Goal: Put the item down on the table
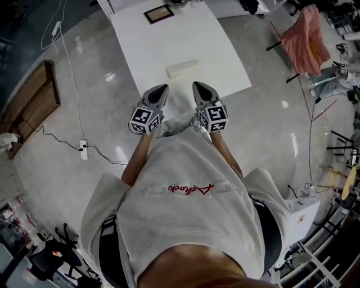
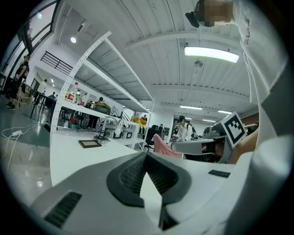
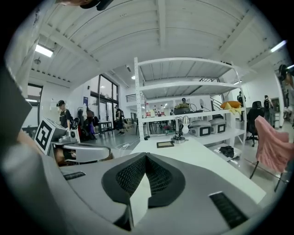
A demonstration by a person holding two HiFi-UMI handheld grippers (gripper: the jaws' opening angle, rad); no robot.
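Observation:
A pale rectangular block (image 1: 182, 68) lies on the white table (image 1: 146, 50), near its front edge. Neither gripper touches it. My left gripper (image 1: 162, 89) and right gripper (image 1: 199, 86) hover side by side just short of that edge, pointing at the table. The block sits a little beyond and between their tips. In the left gripper view the left gripper (image 2: 146, 154) has its tips together with nothing between them. The right gripper (image 3: 146, 157) looks the same in the right gripper view. The jaws hide the block in both gripper views.
A dark picture frame (image 1: 158, 13) lies at the table's far end, beside a small lamp (image 3: 178, 135). On the floor are a power strip (image 1: 84, 149) with its cable and a wooden board (image 1: 31, 101). A pink cloth (image 1: 305, 39) hangs at right. White shelving (image 3: 183, 92) stands behind.

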